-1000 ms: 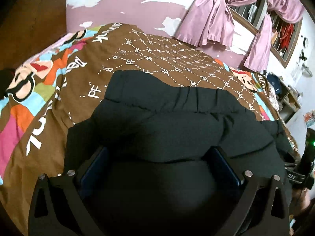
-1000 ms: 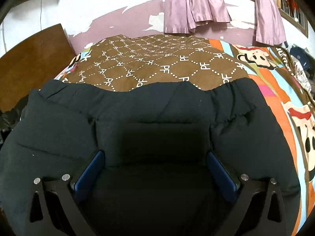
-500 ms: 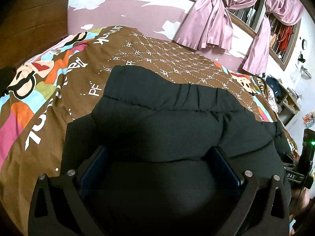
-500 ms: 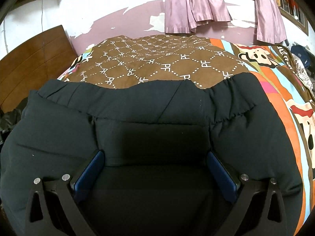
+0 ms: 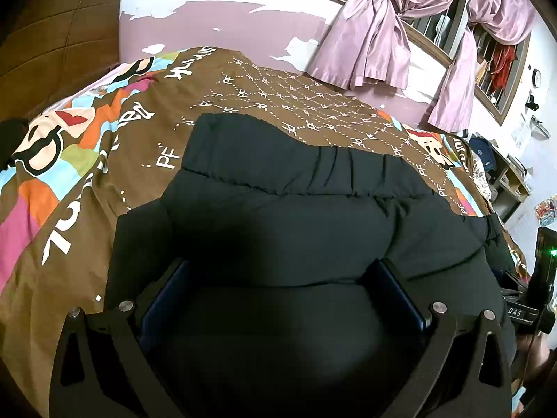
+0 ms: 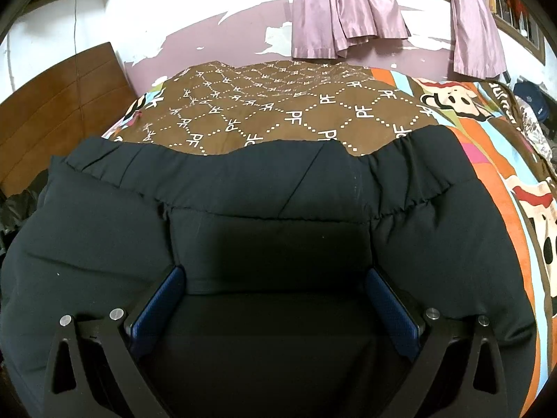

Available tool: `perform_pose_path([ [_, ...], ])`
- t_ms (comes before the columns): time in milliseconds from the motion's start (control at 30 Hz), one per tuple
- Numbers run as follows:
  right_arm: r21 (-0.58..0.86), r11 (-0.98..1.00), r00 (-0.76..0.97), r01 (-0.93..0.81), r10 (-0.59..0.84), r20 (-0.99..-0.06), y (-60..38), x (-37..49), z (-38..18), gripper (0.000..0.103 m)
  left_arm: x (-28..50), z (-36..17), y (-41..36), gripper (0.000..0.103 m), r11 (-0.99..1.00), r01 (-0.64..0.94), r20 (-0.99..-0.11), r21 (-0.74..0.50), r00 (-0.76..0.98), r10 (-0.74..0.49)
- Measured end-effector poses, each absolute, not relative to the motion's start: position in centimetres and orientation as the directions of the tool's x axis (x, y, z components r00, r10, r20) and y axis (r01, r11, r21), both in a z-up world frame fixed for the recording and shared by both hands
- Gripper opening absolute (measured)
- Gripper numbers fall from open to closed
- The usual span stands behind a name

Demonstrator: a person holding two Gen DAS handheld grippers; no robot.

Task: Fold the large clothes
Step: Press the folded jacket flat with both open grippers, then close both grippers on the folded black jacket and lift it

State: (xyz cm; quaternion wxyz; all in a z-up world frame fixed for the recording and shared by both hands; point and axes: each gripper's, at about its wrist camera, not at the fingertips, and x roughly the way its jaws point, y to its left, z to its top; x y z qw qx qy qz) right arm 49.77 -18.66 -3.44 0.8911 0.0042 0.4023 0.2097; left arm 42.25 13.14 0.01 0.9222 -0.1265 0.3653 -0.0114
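On top of a bed point(image 5: 104, 188) with a brown "PF" diamond-print cover and cartoon panels along its edges lies a big black puffer jacket point(image 5: 285, 216), taking up most of the near half of the mattress. Behind it the wall point(image 6: 216, 35) is pinkish-purple below and white above, with the paint peeling in patches. Pink curtains point(image 5: 365, 45) hang knotted in front of a wood-framed window with bars, and a wooden headboard point(image 6: 59, 104) sits at the left. Off to the right there's a cluttered shelf point(image 5: 508, 177), too small and warped to read much from.

Hard bits: the jacket is so dark that its seams mostly vanish, and the part between each tool's fingers is basically a black shadow. Sleeves can't be picked out at all, and the near end of the jacket is cut off by the bottom of both views. A piece of the other rig, with a green light, pokes in at the right edge of the left wrist view.

The jacket's elastic gathered band point(image 6: 243, 181) faces the far wall, so that end points away from the cameras. The band runs left-right across the bed. Whether that's the long axis, can't tell.

Left tool point(image 5: 282, 292) is spread wide, blue pads point(image 5: 163, 296) either side of a puffy section of jacket, not squeezing it. Right tool point(image 6: 275, 296) is the same deal: fingers point(image 6: 390, 306) wide apart over the fabric, nothing pinched.
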Motion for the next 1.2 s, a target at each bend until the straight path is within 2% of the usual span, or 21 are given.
perform_pose_path([
  [533,0.095,0.934,0.698,-0.345,0.323,-0.640,-18.7,46.9,-2.7,0.103,41.0,0.7,13.0,0.102,0.960,-0.037,-0.595,-0.279,0.791,-0.143],
  [767,0.166,0.915,0.753,-0.368,0.398,-0.524,-20.9,43.9,-2.1,0.103,38.5,0.9,14.0,0.102,0.942,-0.005,-0.494,-0.335,0.853,-0.171],
  [1000,0.252,0.889,0.746,-0.382,0.457,-0.485,-24.7,42.0,0.2,0.103,35.6,2.9,16.5,0.102,0.902,-0.042,-0.423,-0.430,0.892,-0.160],
  [1067,0.241,0.898,0.751,-0.368,0.440,-0.492,-26.1,42.0,0.8,0.103,35.3,3.3,17.8,0.102,0.882,-0.042,-0.429,-0.469,0.884,-0.186],
  [1200,0.188,0.922,0.755,-0.339,0.386,-0.530,-29.0,42.5,1.1,0.103,35.4,3.1,19.8,0.102,0.874,-0.069,-0.501,-0.482,0.839,-0.210],
])
